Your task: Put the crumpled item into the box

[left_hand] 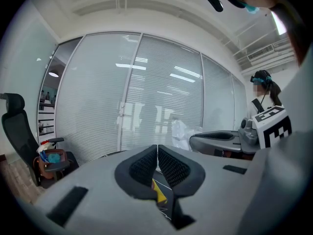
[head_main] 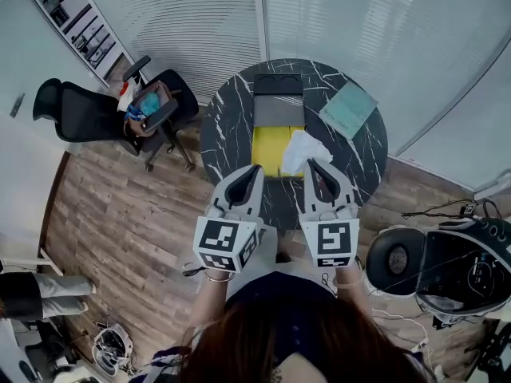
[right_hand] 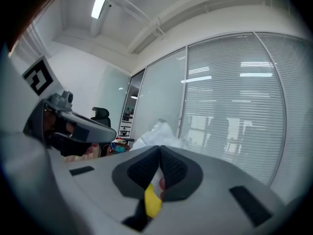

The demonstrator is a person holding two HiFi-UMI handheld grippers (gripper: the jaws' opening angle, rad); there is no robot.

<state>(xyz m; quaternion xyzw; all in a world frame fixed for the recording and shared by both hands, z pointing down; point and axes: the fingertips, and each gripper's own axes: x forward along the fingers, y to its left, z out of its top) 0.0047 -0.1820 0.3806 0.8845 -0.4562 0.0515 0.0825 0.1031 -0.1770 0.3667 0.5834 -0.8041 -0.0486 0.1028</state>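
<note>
- The left gripper and the right gripper are held side by side above the near edge of the round dark marble table.
- Each gripper's own view shows its jaws pressed together with nothing between them.
- Just beyond the tips lies the open box, yellow inside, with its grey lid folded back on the far side.
- The white crumpled item lies at the box's right edge, partly over the rim and nearest the right gripper.
- Further right on the table is a pale green notebook.
- A black office chair stands left of the table, before glass walls with blinds.
</note>
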